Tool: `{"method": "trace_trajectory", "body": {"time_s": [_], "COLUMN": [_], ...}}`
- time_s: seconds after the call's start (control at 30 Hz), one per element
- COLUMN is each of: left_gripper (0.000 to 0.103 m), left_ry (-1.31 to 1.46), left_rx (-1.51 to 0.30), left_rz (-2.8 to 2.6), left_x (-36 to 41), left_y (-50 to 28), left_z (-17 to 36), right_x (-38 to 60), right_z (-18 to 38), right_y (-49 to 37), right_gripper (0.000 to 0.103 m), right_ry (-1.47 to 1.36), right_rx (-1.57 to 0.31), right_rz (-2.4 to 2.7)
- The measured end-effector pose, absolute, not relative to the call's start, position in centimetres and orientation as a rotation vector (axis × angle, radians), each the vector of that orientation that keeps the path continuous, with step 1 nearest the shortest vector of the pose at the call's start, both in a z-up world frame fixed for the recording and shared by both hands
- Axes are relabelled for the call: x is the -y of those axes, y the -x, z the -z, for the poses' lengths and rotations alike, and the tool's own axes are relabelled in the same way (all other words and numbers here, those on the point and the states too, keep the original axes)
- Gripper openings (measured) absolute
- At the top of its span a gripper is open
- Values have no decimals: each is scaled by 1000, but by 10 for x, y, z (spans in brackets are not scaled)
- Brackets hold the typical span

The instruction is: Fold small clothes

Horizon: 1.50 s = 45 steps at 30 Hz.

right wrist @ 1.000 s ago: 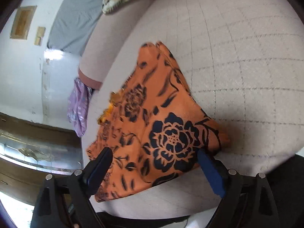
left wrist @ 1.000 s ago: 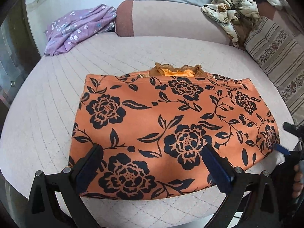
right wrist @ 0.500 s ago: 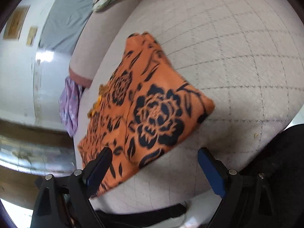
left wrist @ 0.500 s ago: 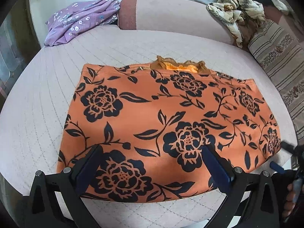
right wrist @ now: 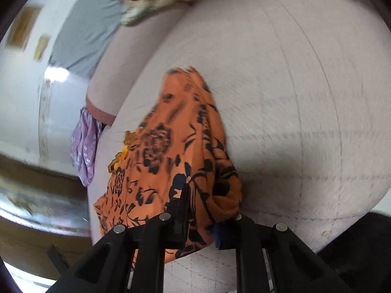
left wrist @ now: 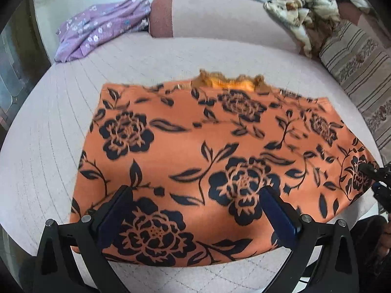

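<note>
- The right hand-held gripper has just closed its jaws and pinches the bunched right edge of the orange floral garment.
- The left hand-held gripper hovers over the garment's near edge, jaws spread wide, gripping nothing.
- The garment lies flat on the quilted sofa seat.
- A purple floral cloth sits at the far left, well apart from it.

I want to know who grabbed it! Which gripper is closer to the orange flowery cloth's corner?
Right. The right gripper has just closed on the orange cloth at its corner; the left gripper hovers open over the near edge.
</note>
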<state>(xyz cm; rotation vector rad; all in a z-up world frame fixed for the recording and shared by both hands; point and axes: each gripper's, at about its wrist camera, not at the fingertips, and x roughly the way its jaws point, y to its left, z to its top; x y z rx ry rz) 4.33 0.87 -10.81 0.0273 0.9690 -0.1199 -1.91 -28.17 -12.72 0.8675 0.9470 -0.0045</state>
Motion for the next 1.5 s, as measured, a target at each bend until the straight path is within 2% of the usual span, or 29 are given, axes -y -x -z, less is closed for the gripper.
{"method": "trace_trajectory", "body": {"time_s": [0.1,0.17,0.2,0.23,0.27,0.3,0.33,0.43,0.5,0.7,0.73,0.83,0.87,0.93,1.0,1.07,1.13,1.2,1.23,1.27,1.4,1.5], "left_gripper": [103,103,103,103,103,103,103,103,103,103,103,103,103,103,103,103,103,103,103,103,103,103], "left_ry": [-32,-66,-86,-104,-94,-73,-46,-12,-39,-108,-107,-116,-116,-118,-116,-125,-120,-115,-110,-98,-43,-10], "left_rx": [-942,-990,-1007,-1021,-1023,-1016,-998,-945,-988,-995,-998,-995,-994,-988,-981,-982,-990,-1000,-1004,-1003,-962,-906], "left_rz": [133,138,133,124,121,122,123,123,124,125,129,136,136,142,139,136,145,147,143,140,152,161], "left_x": [-6,-1,0,0,-1,-4,-7,-12,-10,-6,-7,-7,-7,-8,-6,-5,-6,-7,-7,-8,-15,-25], "left_y": [-45,-51,-52,-53,-53,-53,-52,-55,-63,-65,-66,-67,-66,-67,-67,-67,-68,-69,-69,-68,-53,-35], "left_z": [105,118,123,129,131,131,128,120,131,146,146,147,147,148,149,149,148,146,144,141,120,101], "right_x": [274,279,283,287,287,288,290,304,313,321,320,315,307,299,304,311,315,312,309,302,261,229], "right_z": [114,143,150,146,136,125,112,74,68,100,112,138,137,120,115,140,134,111,99,81,44,53], "right_y": [23,23,27,31,33,34,37,31,10,-122,-140,-175,-178,-173,-166,-169,-163,-152,-146,-135,-105,-86], "right_gripper": [15,18,18,30,70,88,94,94,94,93,89,21,16,15,14,15,23,38,61,74,74,76], "right_ry": [-758,-767,-810,-827,-805,-777,-756,-693,-696,-596,-577,-585,-539,-484,-464,-441,-492,-479,-468,-466,-464,-545], "right_rx": [-931,-1056,-1061,-1047,-1067,-1069,-1034,-922,-894,-1006,-1043,-1154,-1164,-1105,-1060,-1136,-1094,-1043,-1016,-969,-905,-933], "right_rz": [35,90,75,67,72,74,72,48,-12,-97,-97,-144,-144,-137,-73,5,-7,30,39,30,-152,-377]}}
